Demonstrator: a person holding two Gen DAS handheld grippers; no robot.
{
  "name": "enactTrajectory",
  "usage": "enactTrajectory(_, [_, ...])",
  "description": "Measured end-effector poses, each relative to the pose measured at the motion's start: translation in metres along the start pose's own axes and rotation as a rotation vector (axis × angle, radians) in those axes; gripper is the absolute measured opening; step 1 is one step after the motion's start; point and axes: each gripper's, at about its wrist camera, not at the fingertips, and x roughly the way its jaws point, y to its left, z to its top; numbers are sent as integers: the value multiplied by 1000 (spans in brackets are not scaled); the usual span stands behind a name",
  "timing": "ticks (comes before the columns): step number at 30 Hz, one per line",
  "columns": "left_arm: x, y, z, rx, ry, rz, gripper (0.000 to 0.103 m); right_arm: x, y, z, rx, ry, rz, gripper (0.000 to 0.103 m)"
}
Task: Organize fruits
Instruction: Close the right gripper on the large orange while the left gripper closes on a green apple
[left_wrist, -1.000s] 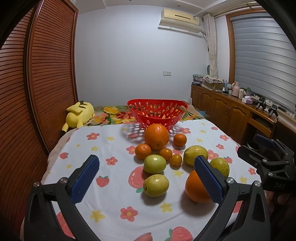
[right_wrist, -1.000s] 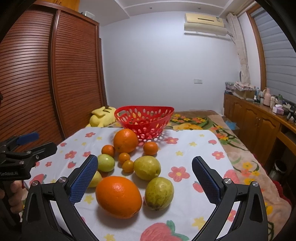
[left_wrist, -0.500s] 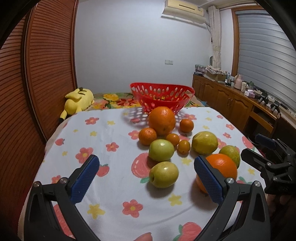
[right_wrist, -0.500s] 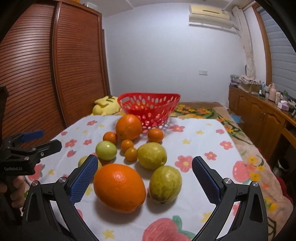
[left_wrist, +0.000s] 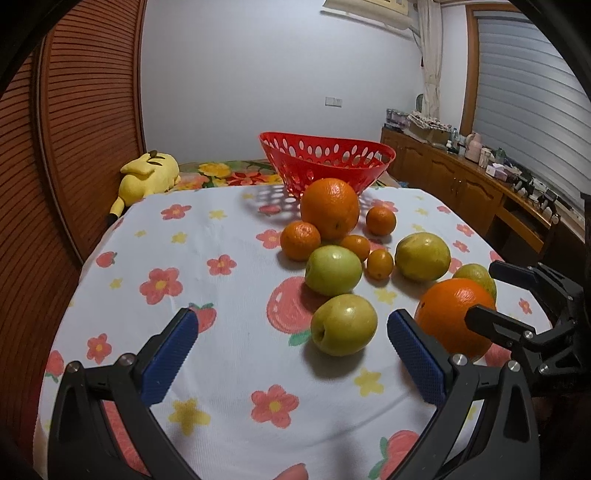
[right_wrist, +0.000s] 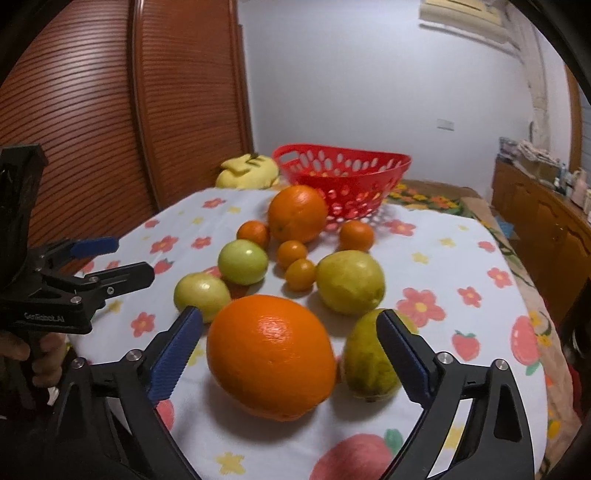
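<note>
Fruits lie in a loose cluster at the centre of both frames, on the flowered tablecloth (left_wrist: 221, 229); we see none inside the red basket (right_wrist: 343, 173), which stands behind them at upper centre.

Our right gripper (right_wrist: 290, 354) is spread wide, and the near large orange (right_wrist: 271, 356) sits between its blue pads (right_wrist: 175, 356). In the right wrist view we cannot tell whether either pad touches the peel; a narrow gap seems to remain on the left side. The right-hand pad overlaps a yellow-green pear-like fruit (right_wrist: 364, 363) just beside the orange at lower right. In the left wrist view this gripper appears at the right edge (left_wrist: 517, 306), its dark fingers flanking the same orange (left_wrist: 454, 317).

Our left gripper (left_wrist: 291, 354) is also wide open and holds nothing. A green apple (left_wrist: 343, 325) lies just ahead of it, nearer its right pad and not touching. In the right wrist view it shows at the left edge (right_wrist: 107, 260), apart from the fruit.

Further back we see a second green apple (left_wrist: 332, 269), a yellow-green fruit (left_wrist: 423, 256), several small tangerines (left_wrist: 300, 240) and another large orange (left_wrist: 329, 208) touching the basket's foot. A yellow plush toy (left_wrist: 147, 177) lies at the upper left.
</note>
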Motion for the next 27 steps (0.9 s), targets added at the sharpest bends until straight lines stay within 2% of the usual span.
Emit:
enactTrajectory(10, [12, 9, -6, -5, 48, -30, 100, 15, 5, 1, -60, 58, 15, 92])
enactTrajectory(19, [13, 11, -8, -10, 56, -53, 98, 28, 12, -2, -85, 108, 33, 91])
enactTrajectory(27, [17, 12, -10, -15, 69, -68, 89, 37, 16, -8, -72, 138, 68, 91])
